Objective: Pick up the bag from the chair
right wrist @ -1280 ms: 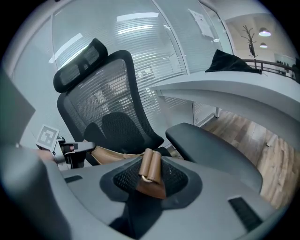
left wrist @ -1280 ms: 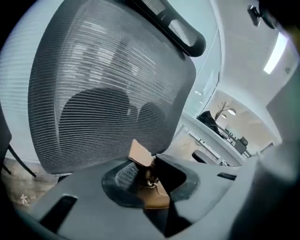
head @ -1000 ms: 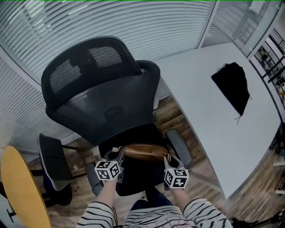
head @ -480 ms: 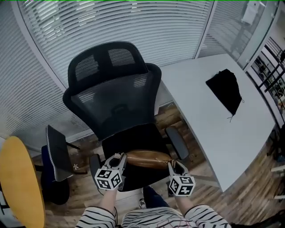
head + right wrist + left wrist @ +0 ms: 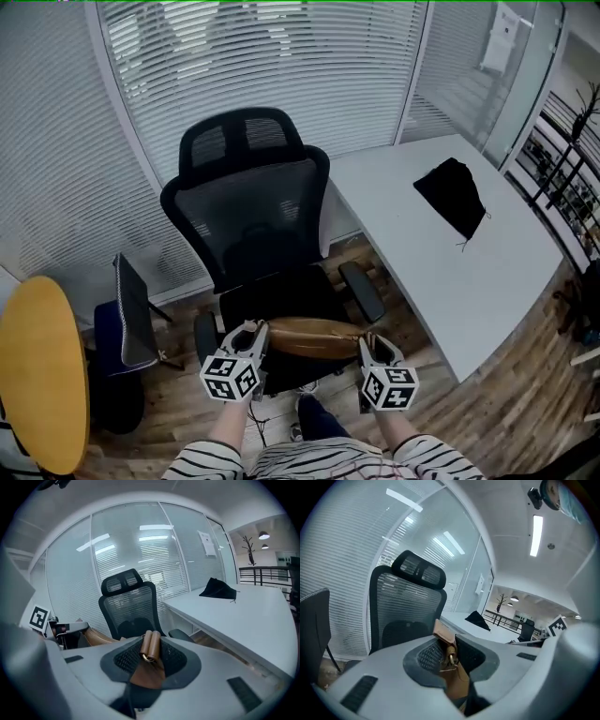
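Note:
A brown leather bag [image 5: 312, 336] hangs between my two grippers, lifted clear of the black office chair [image 5: 258, 234] and in front of its seat. My left gripper [image 5: 255, 332] is shut on the bag's left strap end [image 5: 449, 656], pinching the leather tab and metal ring. On the other side my right gripper [image 5: 367, 344] is shut on the rolled brown handle [image 5: 150, 647]. In the right gripper view the bag's body [image 5: 96, 637] and the left gripper [image 5: 70, 629] show at the left.
A white desk [image 5: 450, 253] stands to the right with a black cloth pouch [image 5: 453, 197] on it. A second dark chair [image 5: 127, 319] and a yellow round table [image 5: 37, 375] are at the left. Window blinds [image 5: 281, 66] run behind. Wooden floor lies below.
The bag has come up off the seat with both grippers and back toward me. The chair now looks farther away and more of the room shows.

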Action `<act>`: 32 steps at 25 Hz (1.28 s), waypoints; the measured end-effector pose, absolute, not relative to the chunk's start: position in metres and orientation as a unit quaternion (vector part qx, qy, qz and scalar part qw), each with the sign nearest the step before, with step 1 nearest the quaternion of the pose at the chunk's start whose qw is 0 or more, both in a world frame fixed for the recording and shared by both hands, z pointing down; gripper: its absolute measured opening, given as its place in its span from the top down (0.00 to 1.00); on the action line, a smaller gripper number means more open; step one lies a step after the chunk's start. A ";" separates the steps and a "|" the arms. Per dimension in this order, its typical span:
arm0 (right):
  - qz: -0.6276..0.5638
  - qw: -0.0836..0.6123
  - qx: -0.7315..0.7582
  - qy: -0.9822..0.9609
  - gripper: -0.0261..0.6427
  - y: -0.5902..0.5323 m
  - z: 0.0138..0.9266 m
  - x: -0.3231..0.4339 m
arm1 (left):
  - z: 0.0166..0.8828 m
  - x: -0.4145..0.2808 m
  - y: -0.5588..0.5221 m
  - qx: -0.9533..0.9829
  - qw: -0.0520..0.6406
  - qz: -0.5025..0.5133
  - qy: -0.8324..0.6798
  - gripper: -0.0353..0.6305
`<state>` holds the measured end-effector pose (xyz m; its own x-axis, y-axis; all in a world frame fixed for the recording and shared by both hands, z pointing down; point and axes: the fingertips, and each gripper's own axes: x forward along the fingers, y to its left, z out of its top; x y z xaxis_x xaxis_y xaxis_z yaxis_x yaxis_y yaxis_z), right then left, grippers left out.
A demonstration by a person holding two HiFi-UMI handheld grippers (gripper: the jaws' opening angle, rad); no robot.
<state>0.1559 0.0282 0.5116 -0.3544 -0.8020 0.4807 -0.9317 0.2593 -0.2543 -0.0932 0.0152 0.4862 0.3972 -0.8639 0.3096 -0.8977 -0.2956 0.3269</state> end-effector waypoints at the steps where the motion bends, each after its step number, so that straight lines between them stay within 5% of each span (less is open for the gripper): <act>1: 0.249 0.126 0.554 -0.785 0.78 0.035 0.506 0.158 | 0.481 -0.091 0.024 0.805 0.224 0.036 -0.548 0.81; 32: 0.213 0.118 0.504 -0.829 0.78 0.118 0.433 0.245 | 0.398 0.001 0.145 0.787 0.187 0.027 -0.587 0.82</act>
